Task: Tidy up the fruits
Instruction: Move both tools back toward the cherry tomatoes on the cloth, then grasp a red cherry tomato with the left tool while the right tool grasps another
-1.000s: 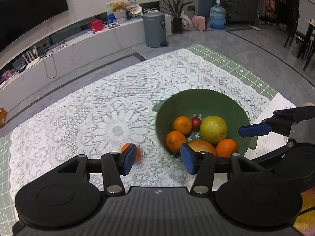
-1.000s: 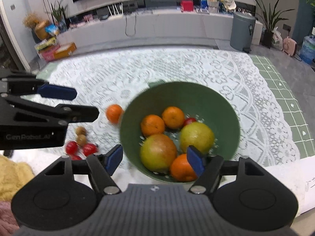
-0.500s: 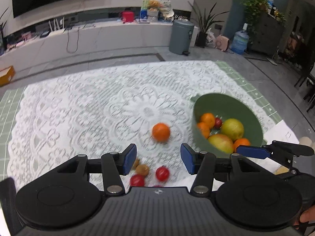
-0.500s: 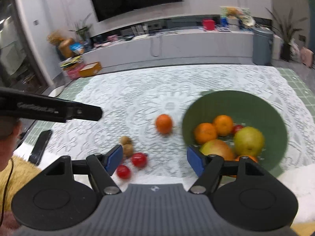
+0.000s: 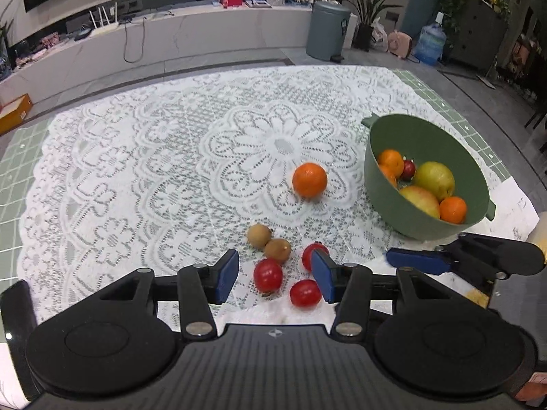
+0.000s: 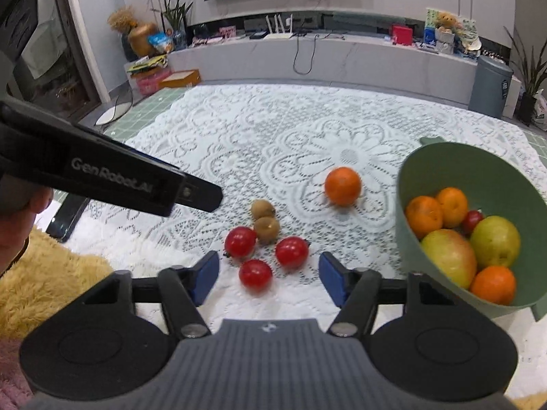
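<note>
Both jaws narrower yet empty; yellow rug (image 6: pixel 44 273) only in right view.

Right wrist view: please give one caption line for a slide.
Open right gripper above three red fruits on lace tablecloth, beside green bowl.

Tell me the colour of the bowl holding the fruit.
The bowl is a muted green all over, shown best in the right wrist view.

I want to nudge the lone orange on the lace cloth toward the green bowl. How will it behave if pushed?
The lone orange is round and rests free on the flat lace cloth, so it will probably roll. The openwork lace may slow it a little. Its rind looks firm, so a gentle push should not bruise it.
</note>
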`<state>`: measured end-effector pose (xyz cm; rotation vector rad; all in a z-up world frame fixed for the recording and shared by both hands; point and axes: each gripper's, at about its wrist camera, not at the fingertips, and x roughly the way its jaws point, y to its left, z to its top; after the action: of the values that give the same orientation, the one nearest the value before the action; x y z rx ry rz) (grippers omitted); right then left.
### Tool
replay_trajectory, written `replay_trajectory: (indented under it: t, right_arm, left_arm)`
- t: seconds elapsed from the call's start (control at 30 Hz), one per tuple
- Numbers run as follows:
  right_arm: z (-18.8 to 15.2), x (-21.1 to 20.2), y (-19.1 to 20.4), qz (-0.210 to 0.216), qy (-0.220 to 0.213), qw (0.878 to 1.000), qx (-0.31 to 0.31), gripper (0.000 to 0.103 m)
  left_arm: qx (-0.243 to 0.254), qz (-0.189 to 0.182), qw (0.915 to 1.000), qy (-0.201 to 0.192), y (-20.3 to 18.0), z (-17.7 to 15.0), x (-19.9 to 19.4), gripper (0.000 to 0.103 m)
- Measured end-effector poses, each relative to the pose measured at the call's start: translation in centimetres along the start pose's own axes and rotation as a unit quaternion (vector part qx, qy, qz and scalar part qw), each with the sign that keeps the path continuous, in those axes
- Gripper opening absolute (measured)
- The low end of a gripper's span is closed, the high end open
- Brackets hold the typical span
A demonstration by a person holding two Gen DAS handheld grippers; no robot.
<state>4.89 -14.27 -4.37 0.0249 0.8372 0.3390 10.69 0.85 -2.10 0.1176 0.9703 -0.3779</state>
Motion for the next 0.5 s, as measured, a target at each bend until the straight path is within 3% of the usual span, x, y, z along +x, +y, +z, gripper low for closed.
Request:
replay_trajectory:
  t: [0.1, 0.5]
  right_arm:
    - [-0.1, 0.9, 0.1, 0.005, 0.010, 1.000, 0.002, 0.049]
    - [-0.9, 3.7, 0.0, 0.009, 0.032, 0.999, -0.009, 0.040]
  left_arm:
    - [-0.002, -0.009, 0.9999, 0.015, -0.1, -0.1, 0.9, 0.051]
    - [-0.014, -0.010, 0.9975, 0.069, 0.2, -0.6, 5.1, 0.044]
